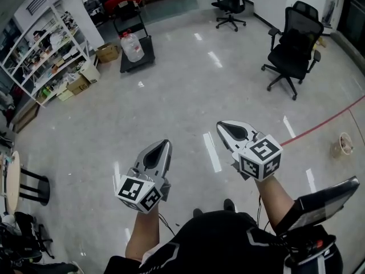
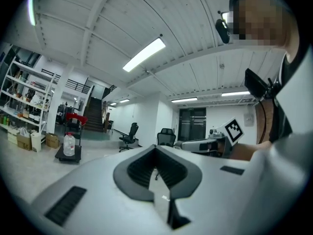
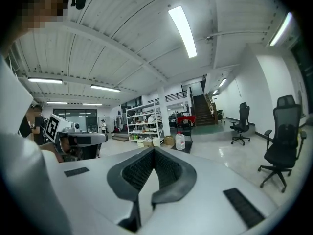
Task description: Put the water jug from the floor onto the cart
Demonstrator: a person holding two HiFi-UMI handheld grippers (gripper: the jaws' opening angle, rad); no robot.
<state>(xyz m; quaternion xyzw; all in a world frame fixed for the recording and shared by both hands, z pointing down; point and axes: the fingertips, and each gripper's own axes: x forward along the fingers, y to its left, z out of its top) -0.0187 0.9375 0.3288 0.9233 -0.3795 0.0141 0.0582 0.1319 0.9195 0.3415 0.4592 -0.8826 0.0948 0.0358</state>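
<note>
The clear plastic water jug (image 1: 132, 46) stands on the flat black cart (image 1: 140, 61), far left. Open glossy floor (image 1: 188, 90) lies before the left gripper (image 1: 164, 145) and right gripper (image 1: 222, 126), fingers (image 1: 153, 156) pressed together, empty.

white left gripper (image 1: 165, 144): jaws together, empty, level
white right gripper (image 1: 220, 125): jaws together, empty
bare forearms (image 1: 142, 233): stretched forward

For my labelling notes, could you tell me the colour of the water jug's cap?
Red; the cap shows best in the head view.
</note>
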